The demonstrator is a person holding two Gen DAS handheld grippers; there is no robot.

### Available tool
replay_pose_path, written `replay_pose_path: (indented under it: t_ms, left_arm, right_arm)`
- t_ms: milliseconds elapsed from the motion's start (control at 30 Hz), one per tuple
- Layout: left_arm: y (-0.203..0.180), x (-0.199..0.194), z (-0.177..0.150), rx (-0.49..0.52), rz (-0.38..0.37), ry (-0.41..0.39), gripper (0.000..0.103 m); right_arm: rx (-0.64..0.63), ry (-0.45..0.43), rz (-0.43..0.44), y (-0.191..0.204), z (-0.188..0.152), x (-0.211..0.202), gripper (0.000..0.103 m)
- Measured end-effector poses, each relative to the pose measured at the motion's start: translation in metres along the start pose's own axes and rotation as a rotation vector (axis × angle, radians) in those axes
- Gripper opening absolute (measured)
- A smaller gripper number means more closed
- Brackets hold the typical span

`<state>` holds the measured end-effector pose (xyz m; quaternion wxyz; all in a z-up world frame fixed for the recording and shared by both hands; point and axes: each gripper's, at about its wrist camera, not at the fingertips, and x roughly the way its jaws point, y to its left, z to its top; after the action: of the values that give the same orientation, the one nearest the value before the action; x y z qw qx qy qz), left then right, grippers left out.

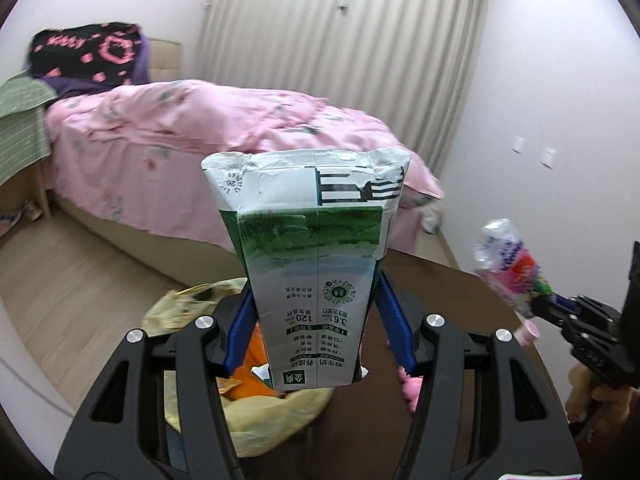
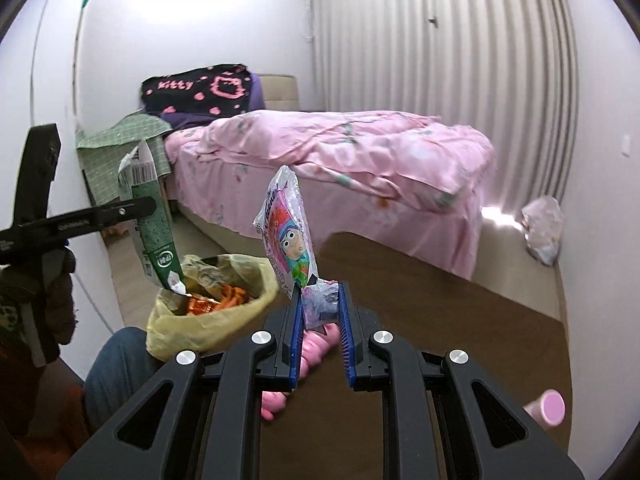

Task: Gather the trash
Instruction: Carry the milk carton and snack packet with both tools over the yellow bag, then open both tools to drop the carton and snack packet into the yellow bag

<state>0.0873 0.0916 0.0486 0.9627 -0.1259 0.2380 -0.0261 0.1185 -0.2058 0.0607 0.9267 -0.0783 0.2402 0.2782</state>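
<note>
My left gripper (image 1: pixel 314 292) is shut on a green and white milk carton (image 1: pixel 312 264), held upside down above the open yellow trash bag (image 1: pixel 256 412). In the right wrist view the carton (image 2: pixel 154 228) has its lower end just over the bag (image 2: pixel 208 320), which holds orange wrappers. My right gripper (image 2: pixel 320 292) is shut on the end of a colourful cartoon snack wrapper (image 2: pixel 288 236), held upright over the brown table (image 2: pixel 440 300), right of the bag. The wrapper also shows in the left wrist view (image 1: pixel 508 268).
A pink object (image 2: pixel 316 348) lies on the table under my right gripper, and a pink cylinder (image 2: pixel 548 408) sits at the table's right. A bed with pink bedding (image 2: pixel 340 152) stands behind. A crumpled plastic bag (image 2: pixel 544 232) lies on the floor by the curtain.
</note>
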Motion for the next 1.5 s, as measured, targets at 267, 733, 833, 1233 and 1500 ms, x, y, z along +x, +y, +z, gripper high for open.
replay_pose_path:
  t_ms: [267,733,833,1233,1500]
  left_arm:
    - [0.046,0.0,-0.007,-0.072,0.132,-0.072,0.053]
    - [0.078,0.115,-0.067,-0.083,0.229,0.246,0.053]
    - [0.083,0.127,-0.08,-0.096,0.222,0.284,0.053]
    - [0.102,0.126,-0.086,-0.242,0.116,0.28,0.053]
    - [0.098,0.125,-0.075,-0.265,0.1,0.278,0.053]
  right_arm:
    - [-0.032,0.068,0.084,0.027,0.016,0.044,0.016]
    - [-0.077,0.272,0.23,0.05,0.023,0.176,0.016]
    - [-0.103,0.326,0.251,0.057,0.015,0.2,0.016]
    - [-0.1,0.445,0.318,0.077,-0.003,0.254,0.016]
    - [-0.09,0.476,0.299,0.085,-0.006,0.265,0.017]
